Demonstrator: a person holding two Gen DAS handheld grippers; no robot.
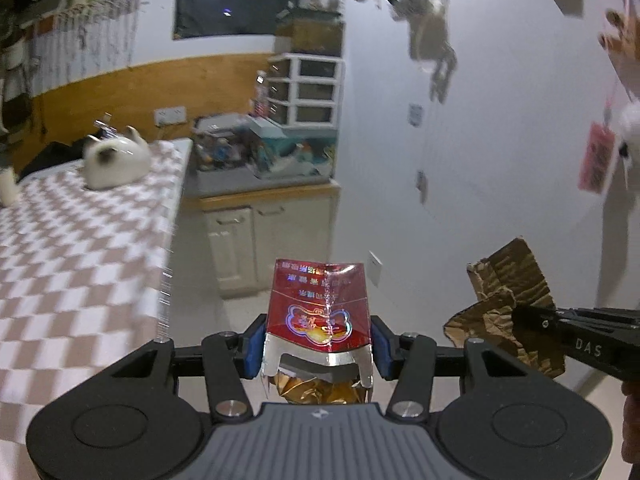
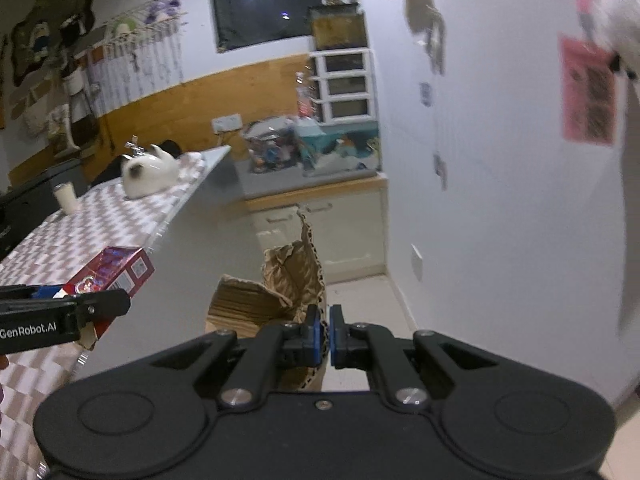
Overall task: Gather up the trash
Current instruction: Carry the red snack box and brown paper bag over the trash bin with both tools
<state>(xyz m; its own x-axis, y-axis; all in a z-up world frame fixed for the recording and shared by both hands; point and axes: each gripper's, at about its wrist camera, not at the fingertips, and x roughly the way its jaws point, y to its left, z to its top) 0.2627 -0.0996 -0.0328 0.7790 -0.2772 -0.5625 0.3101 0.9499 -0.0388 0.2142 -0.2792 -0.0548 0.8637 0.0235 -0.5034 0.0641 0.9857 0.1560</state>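
Left wrist view: my left claw point(image 1: 318, 344) clamps the red cigarette pack point(image 1: 318, 308) upright, my right claw point(image 2: 325, 334) pinches torn cardboard point(image 2: 292, 280), both clear of the checkered table's edge point(image 1: 166, 264); no bin visible.

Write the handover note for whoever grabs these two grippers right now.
Left gripper: shut on the red pack, torn foil end toward the camera.
Right gripper: shut on the torn cardboard.
Both pieces are held in the air beside the checkered table, over the floor.
Done: two pieces of trash picked up.
Left: drop both in a bin; no bin is in view. The cup and the white figurine are on the table.
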